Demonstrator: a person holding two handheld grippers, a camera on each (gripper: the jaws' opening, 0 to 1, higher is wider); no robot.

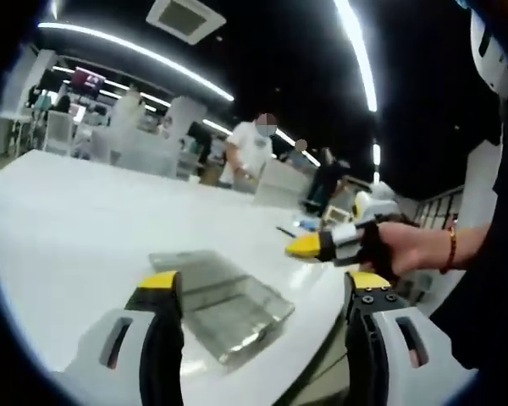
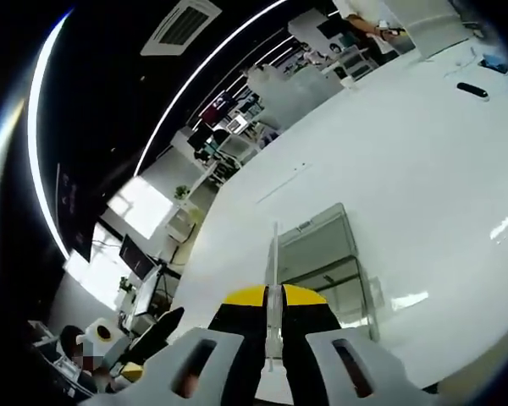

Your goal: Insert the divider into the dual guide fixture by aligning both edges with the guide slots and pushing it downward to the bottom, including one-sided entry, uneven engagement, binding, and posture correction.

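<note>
The right gripper (image 2: pixel 271 317) has its jaws narrowed onto the thin clear divider (image 2: pixel 274 262), held edge-on and running forward along them. The clear dual guide fixture (image 2: pixel 322 254) lies on the white table (image 2: pixel 423 169) just ahead, near its front edge. The left gripper (image 1: pixel 258 292) hangs wide and empty, jaws straddling the fixture.

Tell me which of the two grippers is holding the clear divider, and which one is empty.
The right gripper is shut on the thin clear divider, above the transparent fixture. The left gripper is open, with nothing between its yellow tips.
</note>
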